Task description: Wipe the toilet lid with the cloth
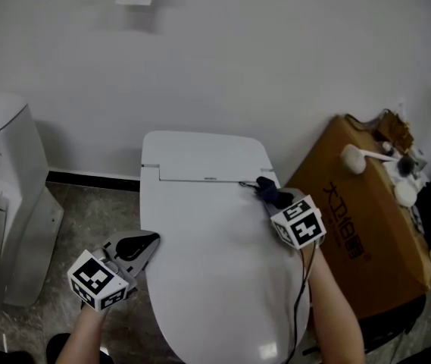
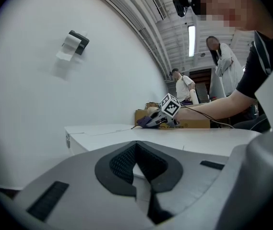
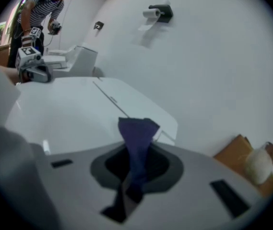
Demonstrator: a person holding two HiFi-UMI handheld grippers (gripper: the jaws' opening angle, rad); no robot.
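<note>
right gripper view: the cloth (image 3: 137,138) is pinched by the right gripper (image 3: 130,181), just ahead of it at the rear of the toilet lid (image 3: 69,123). it is best pressed flat and drawn in overlapping strokes. the left gripper (image 2: 141,176) is closed, empty.

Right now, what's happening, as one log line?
right gripper: shut on cloth, back right of toilet lid | left gripper: shut, empty, by lid's left edge

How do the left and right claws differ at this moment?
The right claw grips the dark cloth; the left claw holds nothing. The right claw is at the rear right of the toilet lid; the left claw sits at the lid's left edge, nearer the person. Both are shut.
</note>
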